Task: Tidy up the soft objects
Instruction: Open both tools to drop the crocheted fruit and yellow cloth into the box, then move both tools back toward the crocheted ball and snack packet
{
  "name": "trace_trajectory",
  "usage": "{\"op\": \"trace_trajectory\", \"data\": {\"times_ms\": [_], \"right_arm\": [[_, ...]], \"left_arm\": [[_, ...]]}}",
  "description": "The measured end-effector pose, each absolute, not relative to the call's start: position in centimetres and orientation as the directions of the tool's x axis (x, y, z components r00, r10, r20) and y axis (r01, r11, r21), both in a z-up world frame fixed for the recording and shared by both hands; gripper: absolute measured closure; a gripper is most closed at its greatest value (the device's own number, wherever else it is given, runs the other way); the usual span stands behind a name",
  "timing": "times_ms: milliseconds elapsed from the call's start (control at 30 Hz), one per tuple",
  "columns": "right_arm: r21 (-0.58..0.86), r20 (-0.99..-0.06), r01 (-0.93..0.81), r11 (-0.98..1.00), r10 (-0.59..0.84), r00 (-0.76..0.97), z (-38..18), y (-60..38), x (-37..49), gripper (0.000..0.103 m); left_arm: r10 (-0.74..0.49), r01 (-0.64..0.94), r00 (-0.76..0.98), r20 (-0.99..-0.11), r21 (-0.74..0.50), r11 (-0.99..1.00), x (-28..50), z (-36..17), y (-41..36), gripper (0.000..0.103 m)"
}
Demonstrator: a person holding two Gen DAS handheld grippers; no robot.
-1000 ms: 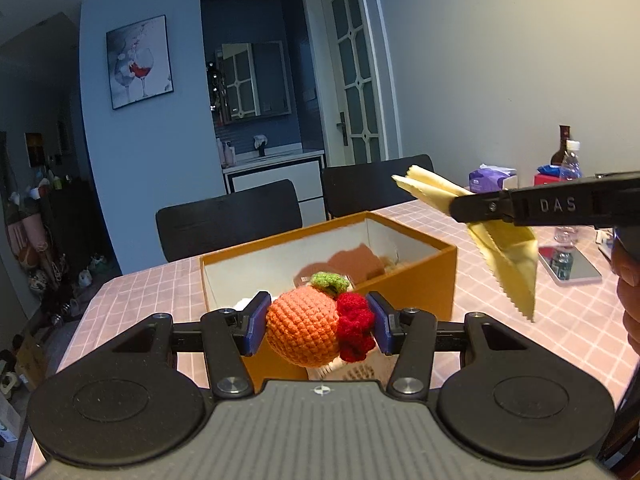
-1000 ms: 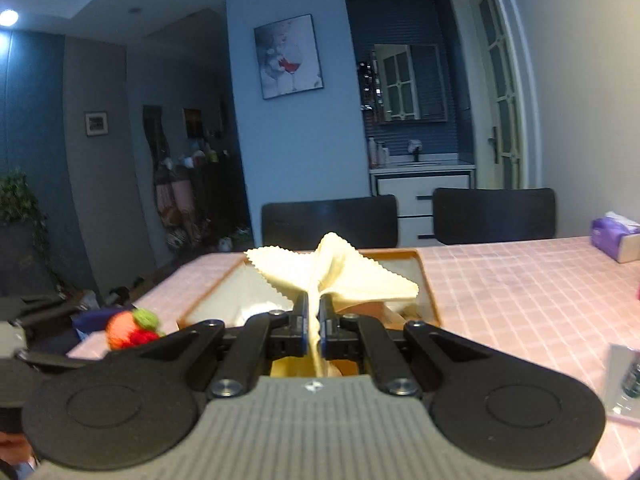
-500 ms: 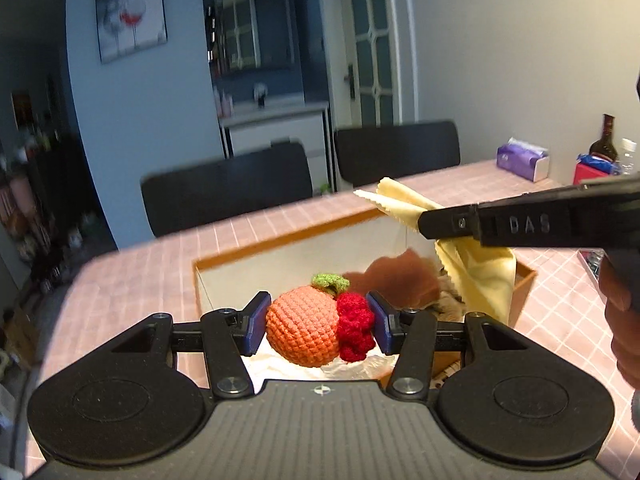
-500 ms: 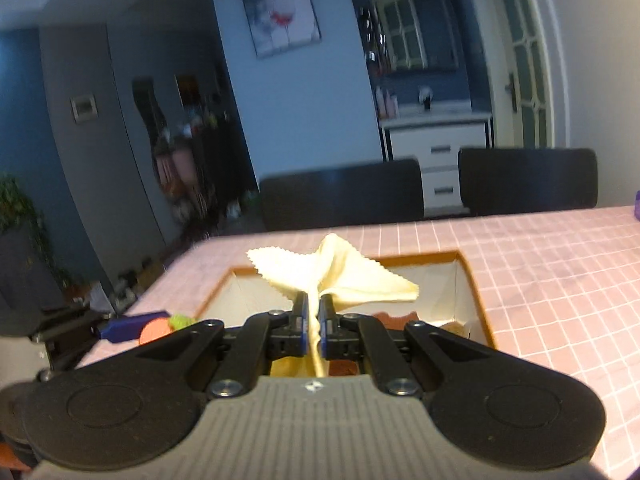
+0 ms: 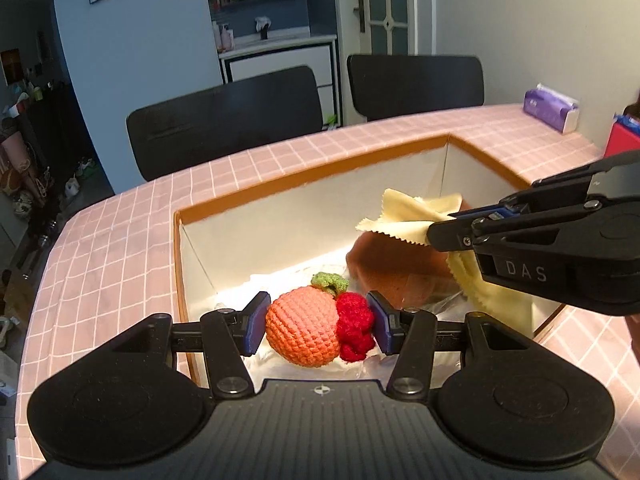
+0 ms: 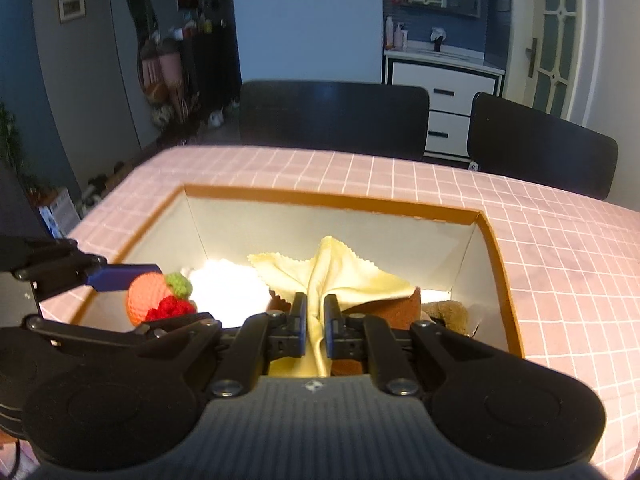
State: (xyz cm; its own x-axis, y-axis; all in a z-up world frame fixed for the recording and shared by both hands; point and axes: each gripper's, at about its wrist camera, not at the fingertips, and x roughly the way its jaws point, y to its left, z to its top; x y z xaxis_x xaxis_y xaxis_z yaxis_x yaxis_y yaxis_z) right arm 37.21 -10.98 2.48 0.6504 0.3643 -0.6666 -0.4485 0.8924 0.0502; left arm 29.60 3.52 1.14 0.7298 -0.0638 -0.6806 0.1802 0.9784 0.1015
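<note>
My left gripper (image 5: 316,326) is shut on an orange crocheted fruit (image 5: 304,332) with a green top and red berries, held over the near left part of an open orange box (image 5: 312,176). It also shows in the right wrist view (image 6: 146,298). My right gripper (image 6: 315,312) is shut on a yellow cloth (image 6: 336,276) with zigzag edges, held inside the box's right part; the cloth also shows in the left wrist view (image 5: 408,216). Under the cloth lies a brown soft item (image 5: 396,268). White soft material (image 6: 228,288) lies on the box floor.
The box stands on a table with a pink checked cloth (image 5: 120,248). Two black chairs (image 5: 232,120) stand at the far side. A purple tissue pack (image 5: 552,106) and a red box (image 5: 624,140) sit at the right. A tan plush item (image 6: 448,312) lies in the box's right corner.
Both grippers have moved forward and down over the box. The fruit and the yellow cloth now hang inside the box opening rather than above its rim.
</note>
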Motion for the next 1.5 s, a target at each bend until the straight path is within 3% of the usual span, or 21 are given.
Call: {"op": "trace_trajectory", "data": {"times_ms": [167, 233, 400, 567, 667, 833, 1033, 1300, 1500], "right_arm": [[0.034, -0.687, -0.455, 0.890, 0.352, 0.636, 2.0, -10.8, 37.6, 0.092], [0.034, -0.687, -0.453, 0.891, 0.350, 0.637, 2.2, -10.9, 37.6, 0.075], [0.028, -0.661, -0.444, 0.896, 0.350, 0.664, 3.6, -11.5, 36.9, 0.055], [0.049, -0.622, -0.420, 0.906, 0.357, 0.697, 5.6, -12.2, 35.3, 0.046], [0.057, -0.578, -0.397, 0.916, 0.355, 0.735, 6.9, -12.9, 33.7, 0.034], [0.090, -0.489, -0.373, 0.923, 0.367, 0.792, 8.2, -14.1, 30.0, 0.031], [0.049, -0.387, -0.365, 0.930, 0.354, 0.851, 7.5, -15.3, 24.0, 0.021], [-0.001, -0.361, -0.354, 0.935, 0.330, 0.872, 3.1, -17.2, 16.8, 0.017], [0.037, -0.410, -0.331, 0.943, 0.316, 0.856, -0.8, -18.5, 12.9, 0.017]], "left_arm": [[-0.035, 0.188, 0.717, -0.696, 0.145, 0.972, 29.9, 0.7, 3.0, 0.042], [-0.028, 0.180, 0.717, -0.697, 0.146, 0.973, 30.0, 0.7, 3.1, 0.041], [-0.023, 0.181, 0.735, -0.677, 0.163, 0.970, 29.3, 1.4, 3.2, 0.034], [-0.036, 0.177, 0.772, -0.634, 0.160, 0.971, 27.8, 3.0, 3.5, 0.029], [-0.036, 0.161, 0.799, -0.600, 0.155, 0.975, 26.2, 3.9, 3.7, 0.029], [-0.064, 0.147, 0.854, -0.517, 0.121, 0.982, 22.4, 4.9, 4.1, 0.028], [-0.156, 0.179, 0.899, -0.410, 0.020, 0.984, 16.8, 5.0, 4.5, 0.019], [-0.080, 0.094, 0.950, -0.302, 0.033, 0.995, 10.1, 2.6, 3.6, 0.017], [-0.014, 0.025, 0.956, -0.295, 0.036, 0.999, 6.6, -0.4, 2.9, 0.017]]}}
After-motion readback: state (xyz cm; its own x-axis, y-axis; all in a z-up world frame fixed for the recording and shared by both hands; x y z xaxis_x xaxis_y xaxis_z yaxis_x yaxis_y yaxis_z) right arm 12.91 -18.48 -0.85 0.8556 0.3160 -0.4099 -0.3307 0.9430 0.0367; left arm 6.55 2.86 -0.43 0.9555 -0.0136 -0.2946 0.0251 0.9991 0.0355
